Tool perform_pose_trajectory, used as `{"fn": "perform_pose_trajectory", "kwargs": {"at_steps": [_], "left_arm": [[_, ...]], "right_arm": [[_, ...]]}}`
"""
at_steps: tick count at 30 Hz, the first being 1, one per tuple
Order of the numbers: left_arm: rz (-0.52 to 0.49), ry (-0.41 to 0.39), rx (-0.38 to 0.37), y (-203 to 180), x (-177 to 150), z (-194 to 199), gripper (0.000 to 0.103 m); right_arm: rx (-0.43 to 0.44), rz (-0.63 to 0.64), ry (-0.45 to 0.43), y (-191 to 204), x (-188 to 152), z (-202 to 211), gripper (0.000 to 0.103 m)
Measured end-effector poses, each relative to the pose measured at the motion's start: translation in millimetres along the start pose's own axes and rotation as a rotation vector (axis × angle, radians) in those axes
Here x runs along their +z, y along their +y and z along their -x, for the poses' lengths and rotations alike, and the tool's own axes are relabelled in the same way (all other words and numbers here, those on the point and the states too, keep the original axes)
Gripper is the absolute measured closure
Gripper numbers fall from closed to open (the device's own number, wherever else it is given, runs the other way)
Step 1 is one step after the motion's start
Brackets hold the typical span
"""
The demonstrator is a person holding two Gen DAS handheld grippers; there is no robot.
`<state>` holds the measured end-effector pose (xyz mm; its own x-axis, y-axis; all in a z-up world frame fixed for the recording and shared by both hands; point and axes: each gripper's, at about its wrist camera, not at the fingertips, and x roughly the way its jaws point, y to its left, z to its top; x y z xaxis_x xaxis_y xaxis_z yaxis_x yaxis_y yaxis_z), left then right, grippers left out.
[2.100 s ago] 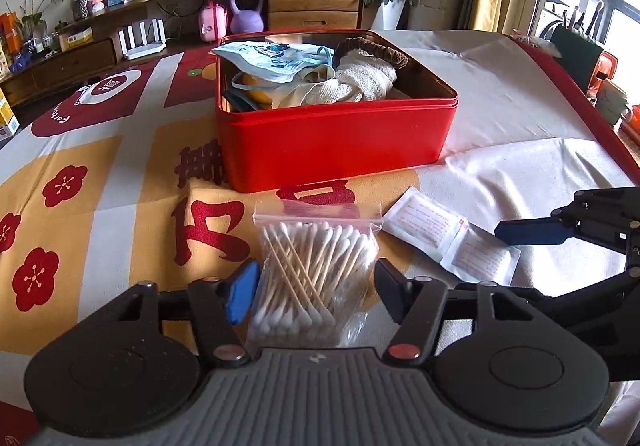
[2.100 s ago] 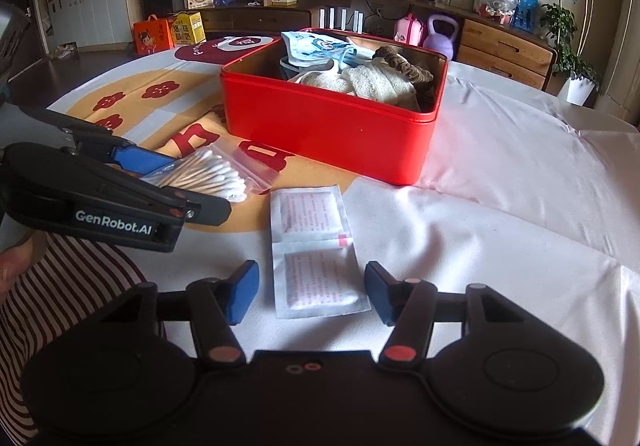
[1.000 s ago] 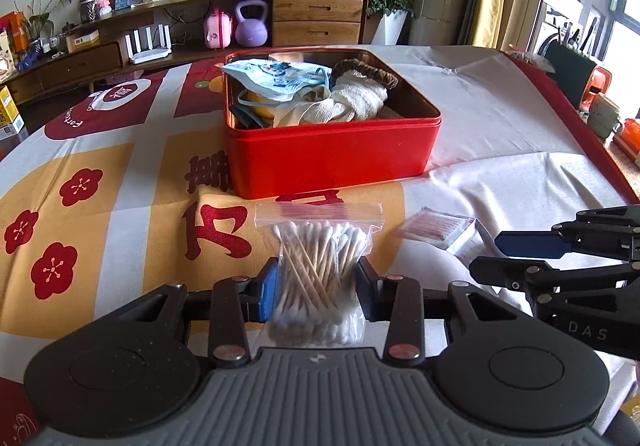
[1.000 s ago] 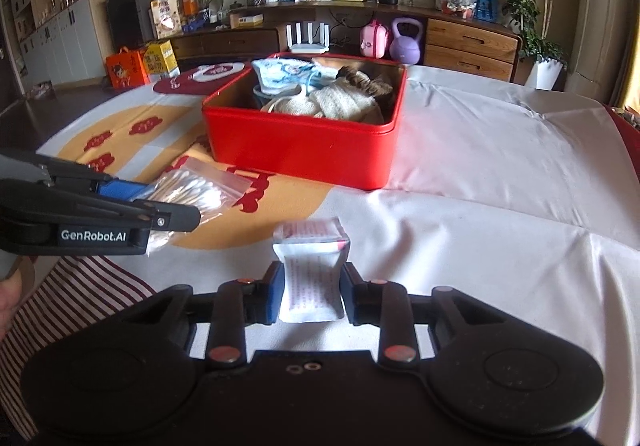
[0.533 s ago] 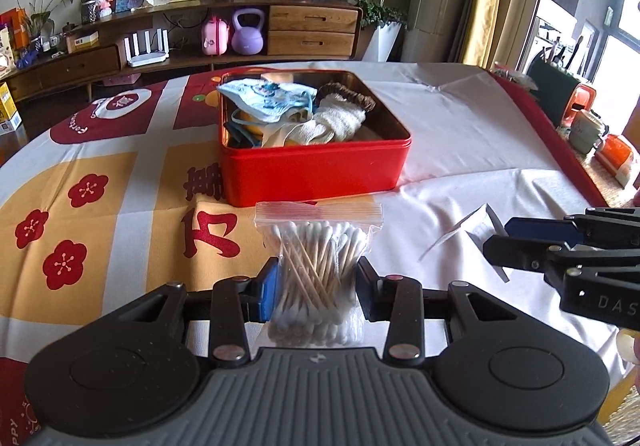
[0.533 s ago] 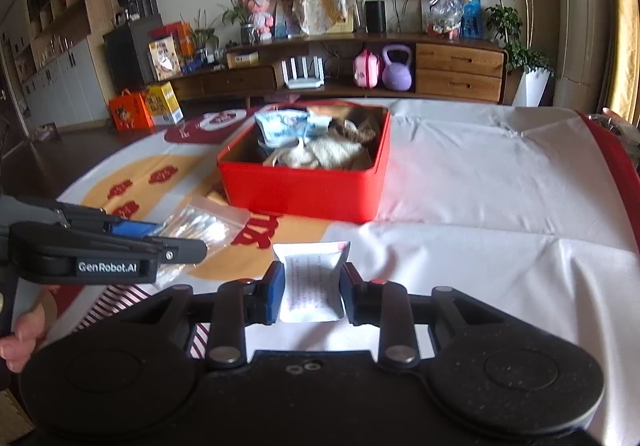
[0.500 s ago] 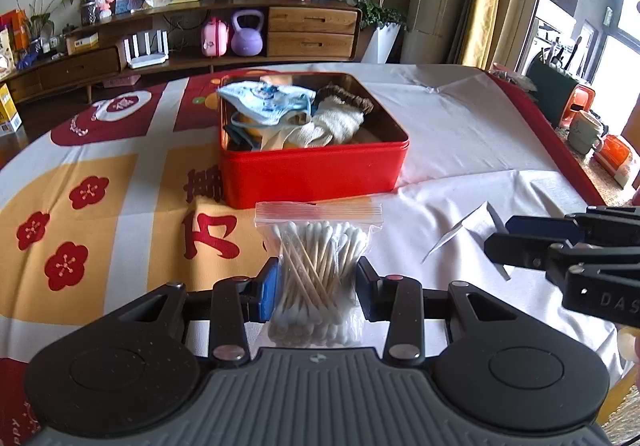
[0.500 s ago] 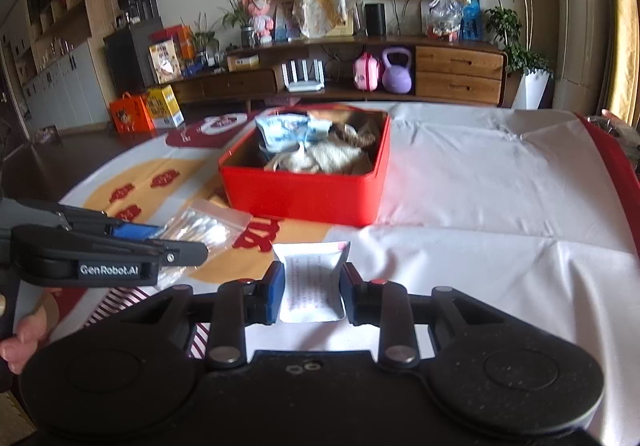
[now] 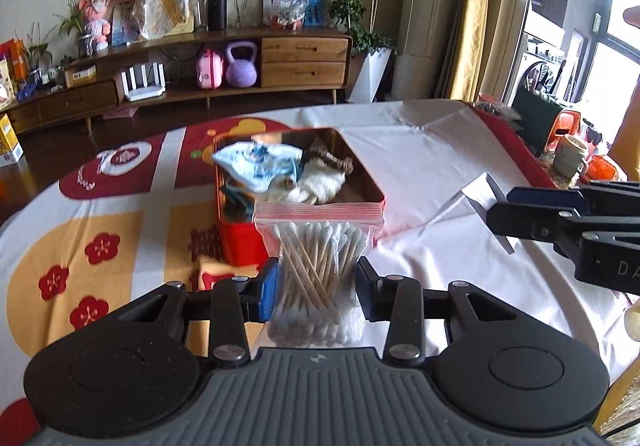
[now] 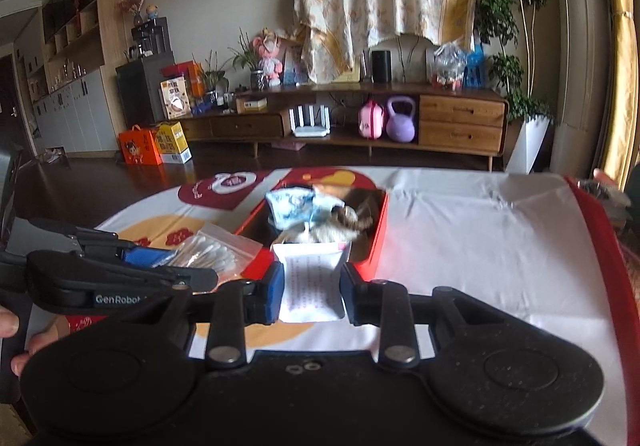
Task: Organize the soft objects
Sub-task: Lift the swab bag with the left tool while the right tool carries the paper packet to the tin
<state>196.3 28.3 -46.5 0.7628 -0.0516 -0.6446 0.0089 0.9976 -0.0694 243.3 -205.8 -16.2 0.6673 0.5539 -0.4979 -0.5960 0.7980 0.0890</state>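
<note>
Red tin [image 9: 240, 242] holds cloths [image 9: 320, 186]; left gripper [image 9: 316, 286] pinches swab bag [image 9: 316, 266]; right gripper [image 10: 312, 288] pinches sachet [image 10: 312, 282].

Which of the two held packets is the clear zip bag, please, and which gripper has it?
The bag of cotton swabs, clamped in the left gripper; the right gripper holds an opaque white paper sachet.

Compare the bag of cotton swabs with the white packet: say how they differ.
The bag of cotton swabs is clear plastic with a red zip strip, so its sticks show; the white packet is opaque with faint red print. The bag bulges; the packet is flat and bent. The bag sits in the left gripper, the packet in the right gripper. Both are pinched at the sides and held above the tablecloth, near the red box.
</note>
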Motion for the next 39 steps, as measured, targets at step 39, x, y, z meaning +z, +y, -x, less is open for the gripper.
{"fn": "perform_pose_trajectory", "kwargs": {"at_steps": [39], "left_arm": [[0.049,0.033,0.067,48,102,-129,0.064]], "right_arm": [[-0.075,0.073,-0.004,-31,57,-131,0.072]]}}
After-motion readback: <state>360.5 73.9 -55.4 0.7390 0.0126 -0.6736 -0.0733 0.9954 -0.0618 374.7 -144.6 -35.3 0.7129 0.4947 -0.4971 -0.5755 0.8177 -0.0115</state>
